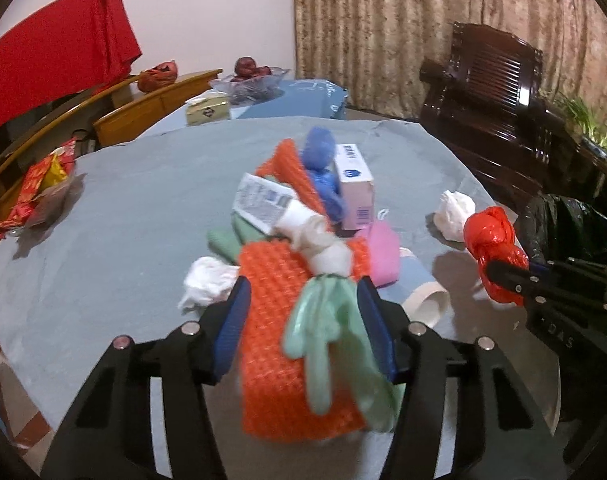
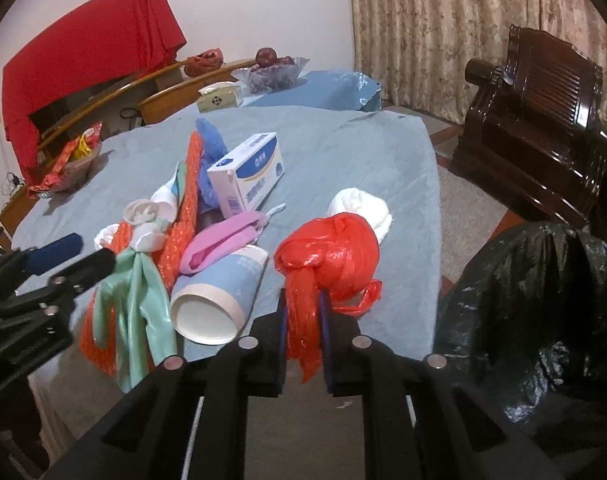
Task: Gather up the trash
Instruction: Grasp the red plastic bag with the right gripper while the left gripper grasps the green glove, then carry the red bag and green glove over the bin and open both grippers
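My right gripper (image 2: 303, 320) is shut on a knotted red plastic bag (image 2: 331, 248), held just above the table's near right corner; the left wrist view shows the same gripper (image 1: 497, 274) and red bag (image 1: 489, 236). My left gripper (image 1: 303, 300) straddles an orange bubble wrap (image 1: 271, 280) and a pale green bag (image 1: 323, 320); its jaws stand partly apart and the far pad looks bare. The pile also holds a paper cup (image 2: 215, 292), a white box (image 2: 247, 168), a blue bag (image 1: 319, 160), a pink cloth (image 2: 223, 240) and a tube (image 1: 263, 200).
A bin lined with a black trash bag (image 2: 543, 300) stands right of the table. White tissue wads (image 1: 455, 216) (image 1: 207, 280) lie on the blue cloth. A snack basket (image 1: 43, 188), tissue box (image 2: 219, 98) and fruit bowl (image 2: 271, 72) sit farther back. A dark wooden chair (image 2: 543, 120) stands at right.
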The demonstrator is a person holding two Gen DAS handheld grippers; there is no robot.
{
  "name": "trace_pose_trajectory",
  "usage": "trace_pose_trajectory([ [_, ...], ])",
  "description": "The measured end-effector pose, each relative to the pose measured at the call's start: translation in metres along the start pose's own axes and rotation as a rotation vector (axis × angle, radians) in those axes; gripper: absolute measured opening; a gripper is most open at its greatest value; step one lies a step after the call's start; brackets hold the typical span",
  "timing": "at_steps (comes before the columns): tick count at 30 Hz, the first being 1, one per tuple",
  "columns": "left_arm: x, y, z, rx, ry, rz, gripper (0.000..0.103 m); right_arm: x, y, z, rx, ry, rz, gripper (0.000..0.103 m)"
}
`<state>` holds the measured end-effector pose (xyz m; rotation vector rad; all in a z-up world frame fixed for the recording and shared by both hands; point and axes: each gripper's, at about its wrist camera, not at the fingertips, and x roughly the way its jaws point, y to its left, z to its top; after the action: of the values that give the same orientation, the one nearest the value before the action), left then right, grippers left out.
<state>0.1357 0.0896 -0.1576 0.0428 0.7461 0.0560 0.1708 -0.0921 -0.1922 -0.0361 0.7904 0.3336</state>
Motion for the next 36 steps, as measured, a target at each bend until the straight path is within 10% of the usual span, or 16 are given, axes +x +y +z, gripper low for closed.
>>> trace_pose_trajectory([
  [9,0.033,-0.014,0.008,0.034,0.039,-0.003,0.027,-0.001,-0.007,0.0,-0.012,-0.005,-0.009,0.014],
  [36,-0.083,-0.042,0.033,0.007,-0.145,-0.152,0.023,-0.097,-0.02,0.005,0.007,-0.149,-0.022,0.014],
])
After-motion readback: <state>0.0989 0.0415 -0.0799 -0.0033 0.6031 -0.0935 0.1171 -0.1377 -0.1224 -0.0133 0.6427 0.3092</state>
